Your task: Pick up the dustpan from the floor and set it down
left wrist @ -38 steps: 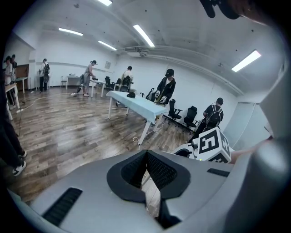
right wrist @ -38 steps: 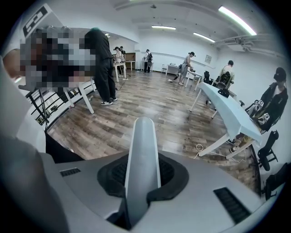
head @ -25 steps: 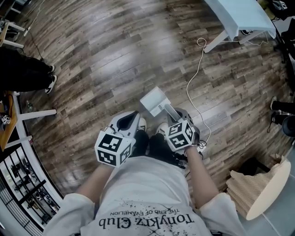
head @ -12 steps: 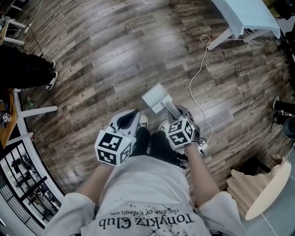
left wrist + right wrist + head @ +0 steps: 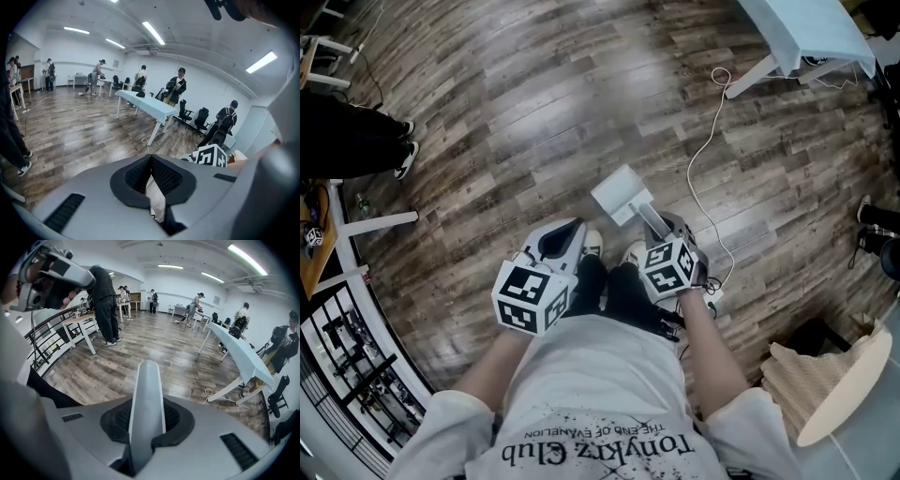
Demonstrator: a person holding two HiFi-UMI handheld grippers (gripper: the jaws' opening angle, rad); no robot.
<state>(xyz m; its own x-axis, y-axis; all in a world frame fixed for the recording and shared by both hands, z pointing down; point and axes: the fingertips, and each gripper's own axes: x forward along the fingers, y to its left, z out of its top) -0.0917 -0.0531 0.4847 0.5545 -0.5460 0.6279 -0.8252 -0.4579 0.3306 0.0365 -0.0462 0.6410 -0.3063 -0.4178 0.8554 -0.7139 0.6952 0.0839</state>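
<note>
Head view looks down at the person's own legs and both tools. The white dustpan (image 5: 621, 193) is just past the feet, a bit to the right, low over the wood floor (image 5: 506, 122). I cannot tell if the pan's edge touches the boards or hangs a little above them.

The right gripper (image 5: 662, 231) points steeply down, and its two jaws squeeze the dustpan's grey handle (image 5: 145, 390). They stand only a little way apart, as wide as the handle between them. The right gripper view shows the handle running out from the jaws. The pan itself does not show there.

The left gripper (image 5: 574, 231) is near the left leg. Its jaws are pressed together at the tips and have nothing in them.

Not much has changed since a second ago. The grip on the handle looks the same. The pan is in almost the same spot near the feet, and the left gripper has stayed put. So the picking up looks done. I think the putting down is near or just starting.

The white table (image 5: 797, 33) is far to the right. A thin cable (image 5: 703, 169) lies on the floor between it and the pan.
</note>
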